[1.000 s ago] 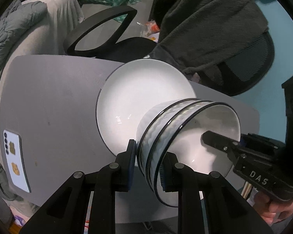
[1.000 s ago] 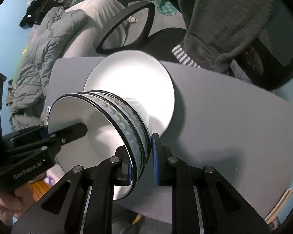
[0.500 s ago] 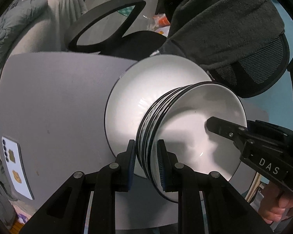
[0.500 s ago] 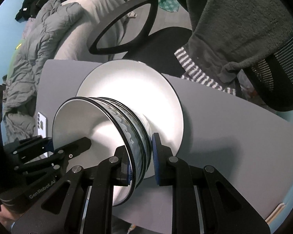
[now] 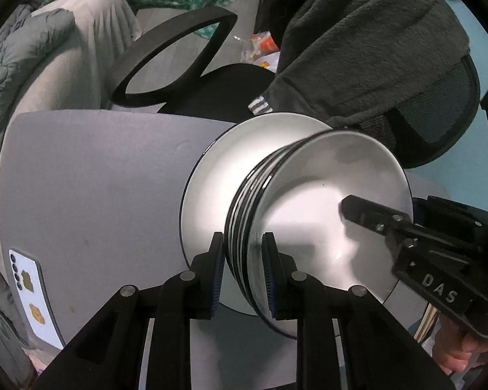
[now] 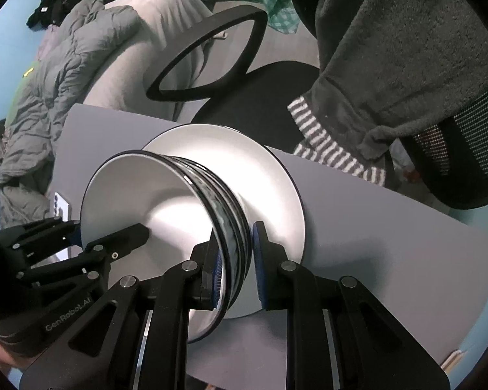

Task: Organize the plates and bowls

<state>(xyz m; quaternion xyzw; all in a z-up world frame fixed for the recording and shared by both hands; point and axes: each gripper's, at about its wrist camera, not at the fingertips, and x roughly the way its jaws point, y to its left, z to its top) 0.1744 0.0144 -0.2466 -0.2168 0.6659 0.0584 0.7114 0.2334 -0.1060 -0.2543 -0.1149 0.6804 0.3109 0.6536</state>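
A stack of white bowls with black rims (image 5: 325, 201) sits on a white plate (image 5: 224, 175) on the grey table (image 5: 97, 178). My left gripper (image 5: 242, 260) is shut on the near rim of the stack, one finger inside, one outside. My right gripper (image 6: 236, 253) is shut on the opposite rim of the same bowls (image 6: 153, 201), which rest on the plate (image 6: 270, 175). Each gripper also shows in the other's view, the right one (image 5: 367, 214) and the left one (image 6: 123, 237) reaching into the top bowl.
A phone (image 5: 32, 295) lies near the table's left edge. A black office chair (image 5: 179, 61) with a dark garment (image 5: 358, 42) over its back stands behind the table. Grey bedding (image 6: 65, 74) lies to the left.
The bowl stack, held by both grippers, has come down from a tilted pose above the plate and settled closer onto the plate's middle. Both grippers stay shut on the rims.
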